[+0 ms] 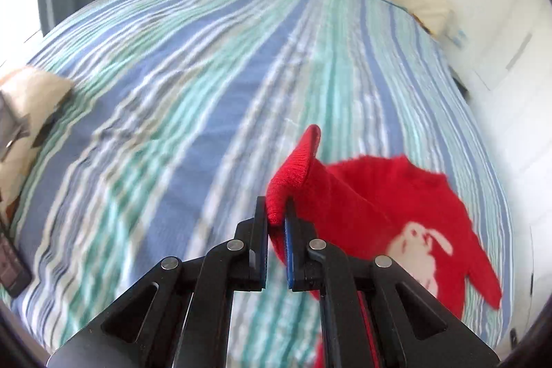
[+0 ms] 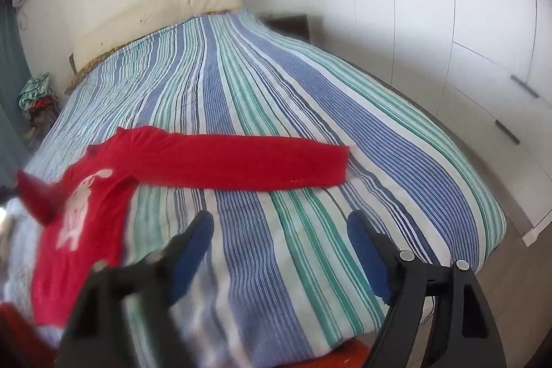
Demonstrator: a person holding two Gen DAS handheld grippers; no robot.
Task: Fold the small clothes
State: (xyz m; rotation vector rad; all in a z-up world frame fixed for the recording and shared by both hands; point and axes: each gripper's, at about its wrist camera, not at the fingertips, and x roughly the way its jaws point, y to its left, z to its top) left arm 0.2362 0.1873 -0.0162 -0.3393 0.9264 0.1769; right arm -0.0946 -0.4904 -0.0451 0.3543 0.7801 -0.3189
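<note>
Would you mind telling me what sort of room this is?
Most likely a bedroom: a bed with a striped cover, a cream headboard against the wall, and tall white wardrobe doors beside it.

Left wrist view is pretty smeared: the bedspread [image 1: 193,99] stripes and the white print [image 1: 419,247] on the red top [image 1: 372,195] are mush. Its lower hem runs behind the left hand-held gripper [image 1: 276,212].
</note>
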